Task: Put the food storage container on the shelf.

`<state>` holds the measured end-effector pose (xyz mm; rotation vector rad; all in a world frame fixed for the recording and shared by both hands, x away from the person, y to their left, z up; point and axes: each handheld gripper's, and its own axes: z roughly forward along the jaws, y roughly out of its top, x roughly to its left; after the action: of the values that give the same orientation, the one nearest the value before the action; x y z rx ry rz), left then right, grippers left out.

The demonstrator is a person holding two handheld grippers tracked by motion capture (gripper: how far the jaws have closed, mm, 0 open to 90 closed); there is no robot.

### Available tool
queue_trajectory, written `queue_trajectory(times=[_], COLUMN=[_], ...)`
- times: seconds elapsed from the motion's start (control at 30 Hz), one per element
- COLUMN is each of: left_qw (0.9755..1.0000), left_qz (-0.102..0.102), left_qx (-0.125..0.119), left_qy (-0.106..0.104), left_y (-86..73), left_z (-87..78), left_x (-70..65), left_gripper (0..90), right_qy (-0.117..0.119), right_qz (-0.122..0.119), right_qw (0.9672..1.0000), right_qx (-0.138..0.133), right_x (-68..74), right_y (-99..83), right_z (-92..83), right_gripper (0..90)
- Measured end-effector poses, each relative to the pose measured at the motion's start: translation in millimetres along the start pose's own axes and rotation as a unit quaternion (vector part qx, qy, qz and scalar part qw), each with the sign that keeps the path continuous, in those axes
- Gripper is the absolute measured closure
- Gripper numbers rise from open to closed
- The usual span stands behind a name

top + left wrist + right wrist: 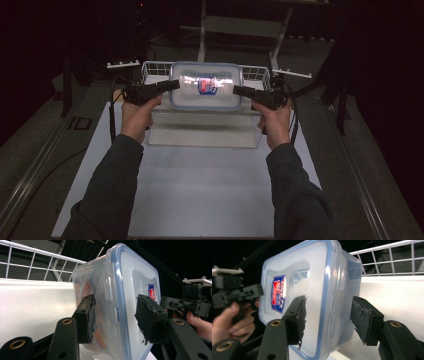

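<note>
- Two handheld black two-jaw grippers in the high view, meeting a clear rectangular plastic container with a blue-rimmed lid [206, 85] from either side: left gripper [176, 84] at its left edge, right gripper [235, 90] at its right edge.
- Container seen above a shiny white box-like platform [202, 127], in front of a white wire basket [150, 67]; lifted or resting, cannot tell from up here.
- Red-and-blue label [206, 86] near the middle of the lid.
- Both forearms in dark sleeves [107, 195], over a white table sheet [200, 195].

- Left gripper view: left gripper [115, 317] with jaws spread wide, straddling the container's [125, 290] lidded edge, one pad against the clear body wall, the other against or just off the lid face; firm grip or not, cannot tell.
- Other hand [200, 323] with its gripper beyond the container.

- Right gripper view: right gripper [328, 317] likewise wide apart around the container's [312, 277] rim, one pad on the lid, the other a little clear of the body wall.
- White wire basket [392, 257] behind, label [277, 293] on the lid.
</note>
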<state>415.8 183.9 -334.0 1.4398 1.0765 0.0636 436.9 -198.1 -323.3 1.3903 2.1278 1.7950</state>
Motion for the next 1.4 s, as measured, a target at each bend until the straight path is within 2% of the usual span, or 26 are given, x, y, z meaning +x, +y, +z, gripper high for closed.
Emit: queue_trajectory(times=[0.07,0.13,0.17,0.27,0.43,0.53,0.57,0.6,0.67,0.8,0.97,1.0,1.03,1.07,1.17,1.23,1.27,1.3,1.4], left_qw=[0.9999,1.0000,0.9999,0.9997,0.9988,0.9975,0.9975,0.9965,0.9960,0.9934,0.9918,0.9908,0.9911,0.9916,0.9894,0.9895,0.9894,0.9877,0.9829], left_qz=[0.002,-0.004,-0.006,-0.011,-0.015,-0.008,-0.008,-0.010,-0.008,0.006,0.024,0.037,0.051,0.060,0.096,0.110,0.120,0.140,0.180], left_qx=[0.001,-0.001,-0.008,-0.017,-0.031,-0.039,-0.039,-0.041,-0.036,-0.017,-0.026,-0.033,-0.045,-0.047,-0.057,-0.059,-0.054,-0.044,-0.013], left_qy=[0.010,0.005,0.009,0.017,0.036,0.059,0.059,0.073,0.081,0.113,0.122,0.126,0.115,0.105,0.092,0.072,0.063,0.053,0.039], left_y=[0.1,-1.0,-1.1,0.8,5.9,7.8,7.8,10.3,12.6,13.7,11.9,12.2,12.8,13.1,12.7,10.0,8.3,4.1,-8.0], left_z=[1.3,2.5,3.7,6.2,12.3,16.9,16.9,19.7,22.5,28.2,23.5,18.3,9.9,6.1,-8.6,-16.9,-18.9,-20.6,-19.0], left_x=[-0.3,2.0,2.9,5.3,7.2,6.1,6.1,6.6,7.4,6.2,2.6,-1.6,-7.4,-10.2,-27.2,-37.0,-41.0,-48.3,-61.6], left_gripper=[49.0,49.1,48.9,48.8,49.5,49.8,50.2,51.1,51.2,51.8,57.4,57.4,61.6,67.6,71.7,78.6,83.7,86.3,89.2], right_qy=[-0.019,-0.039,-0.040,-0.035,-0.040,-0.043,-0.045,-0.047,-0.051,-0.065,-0.077,-0.080,-0.079,-0.079,-0.078,-0.080,-0.080,-0.080,-0.081], right_qz=[-0.019,-0.030,-0.032,-0.015,-0.012,-0.001,0.000,0.004,0.010,-0.002,-0.020,-0.024,-0.029,-0.031,-0.045,-0.058,-0.065,-0.071,-0.091], right_qw=[0.9996,0.9985,0.9985,0.9992,0.9991,0.9990,0.9990,0.9988,0.9985,0.9975,0.9956,0.9950,0.9939,0.9935,0.9929,0.9922,0.9919,0.9915,0.9902], right_qx=[0.007,0.022,0.021,0.009,0.003,-0.005,-0.007,-0.011,-0.017,-0.028,-0.048,-0.055,-0.071,-0.076,-0.077,-0.075,-0.075,-0.074,-0.069], right_x=[3.0,5.1,4.8,1.5,2.5,3.2,3.6,3.9,4.8,7.4,10.9,11.7,13.1,13.6,16.4,18.8,20.5,21.4,25.6], right_y=[0.7,0.7,0.3,0.2,-0.8,-2.3,-2.8,-3.7,-4.7,-5.0,-5.6,-5.7,-5.2,-4.9,-4.6,-5.6,-6.8,-7.5,-11.6], right_z=[1.2,5.9,7.5,10.4,11.0,12.6,13.1,13.9,14.3,13.3,7.5,5.7,-1.1,-4.1,-11.3,-15.7,-18.2,-19.5,-23.8], right_gripper=[53.1,45.3,44.8,44.9,45.4,44.0,43.3,42.7,42.3,41.3,42.0,42.0,42.0,42.0,42.0,42.0,42.0,42.0,41.8])
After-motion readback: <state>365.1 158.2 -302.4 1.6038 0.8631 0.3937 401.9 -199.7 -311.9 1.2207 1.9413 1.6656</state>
